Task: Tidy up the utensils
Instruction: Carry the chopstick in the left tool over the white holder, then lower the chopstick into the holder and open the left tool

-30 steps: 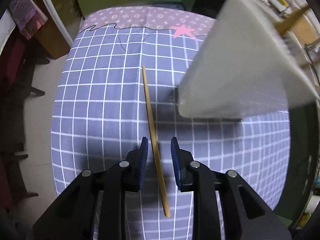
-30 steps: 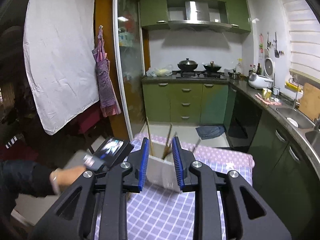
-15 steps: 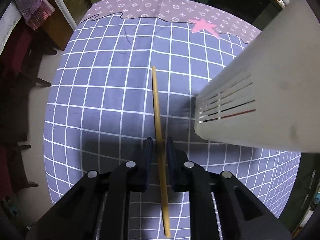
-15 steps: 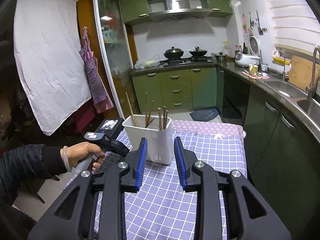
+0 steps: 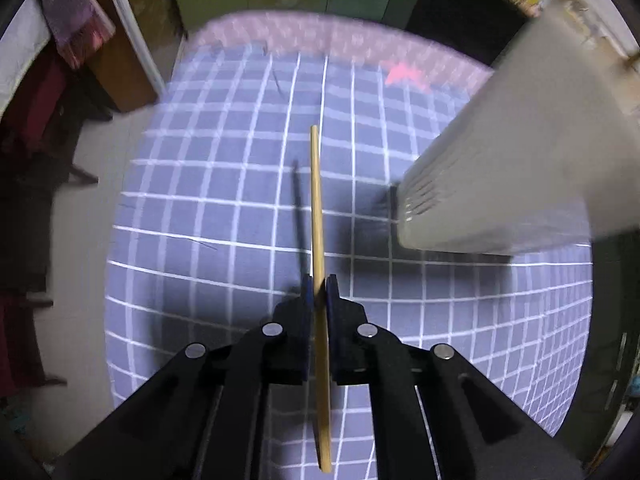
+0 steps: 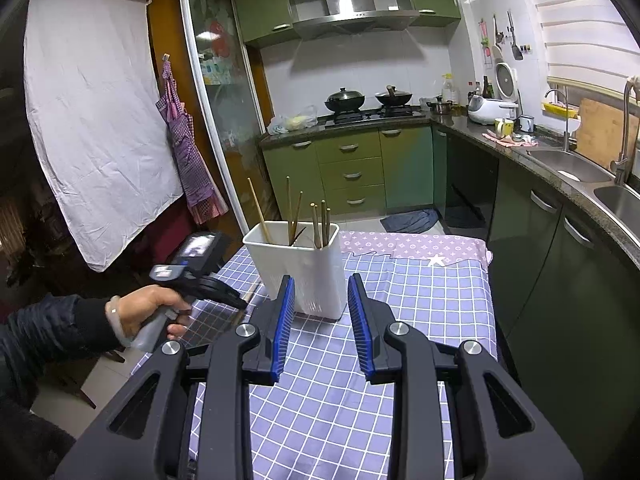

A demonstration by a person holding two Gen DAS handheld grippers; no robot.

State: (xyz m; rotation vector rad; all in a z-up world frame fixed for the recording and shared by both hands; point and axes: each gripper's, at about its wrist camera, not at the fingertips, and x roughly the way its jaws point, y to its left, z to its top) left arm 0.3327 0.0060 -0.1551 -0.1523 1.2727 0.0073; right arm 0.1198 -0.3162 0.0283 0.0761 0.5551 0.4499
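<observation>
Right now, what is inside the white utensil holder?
Several wooden chopsticks stand in the white utensil holder, tops poking above its rim. Its opaque walls hide their lower ends and anything else at the bottom.

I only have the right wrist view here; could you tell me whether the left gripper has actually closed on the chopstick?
Observer: Yes. In the left wrist view the left gripper has its jaws shut on a single chopstick.
Operator: Thank you. Is the chopstick lifted off the cloth?
Observer: It appears so; a separate dark shadow lies on the checked tablecloth just to its left.
Operator: And where is the holder relative to it?
Observer: The white utensil holder stands on the cloth, ahead and to the right of the chopstick, apart from it.
</observation>
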